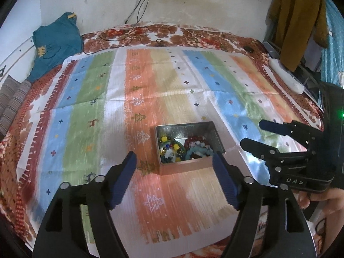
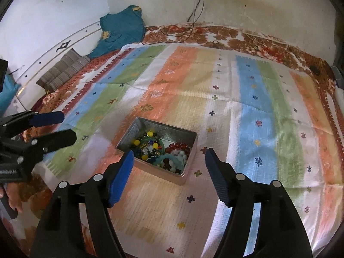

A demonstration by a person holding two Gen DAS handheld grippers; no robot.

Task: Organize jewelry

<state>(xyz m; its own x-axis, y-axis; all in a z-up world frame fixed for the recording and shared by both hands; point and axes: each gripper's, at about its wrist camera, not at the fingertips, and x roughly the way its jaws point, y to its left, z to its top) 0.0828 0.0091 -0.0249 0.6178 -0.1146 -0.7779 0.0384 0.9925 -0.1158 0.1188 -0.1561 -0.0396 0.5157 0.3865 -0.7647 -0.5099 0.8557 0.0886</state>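
room: a bed is filling the space against a stained white wall, with a teal garment [image 1: 57,43] lying at the far left corner and charger cables [image 1: 137,6] hanging down from a wall socket.
surface: a striped mat [image 1: 133,99] is lying flat over a floral blanket [image 1: 150,35], likely giving small pieces a smooth, bright ground where they are easy to spot.
tin: a rectangular metal tin [image 1: 182,169] is sitting open-topped near the middle of the mat, with no lid showing in either view.
jewelry: beaded bracelets [image 2: 159,152] are lying heaped together inside the tin, yellow, blue and green beads to one side, red and pale blue ones to the other; nothing beaded is showing out on the mat.
left gripper: the left gripper [image 1: 174,172] is hovering above the mat with its blue-padded fingers spread wide, framing the tin and carrying nothing.
right gripper: the right gripper [image 2: 169,169] is hanging just beside it, also spread wide and empty, pointing at the tin from the other side.
hands: a person's fingers [image 1: 311,197] are wrapping the right gripper's handle.
reading: the beads all being in the tin is fitting either a collected end or a pile waiting to be sorted out; the pictures are not settling which.
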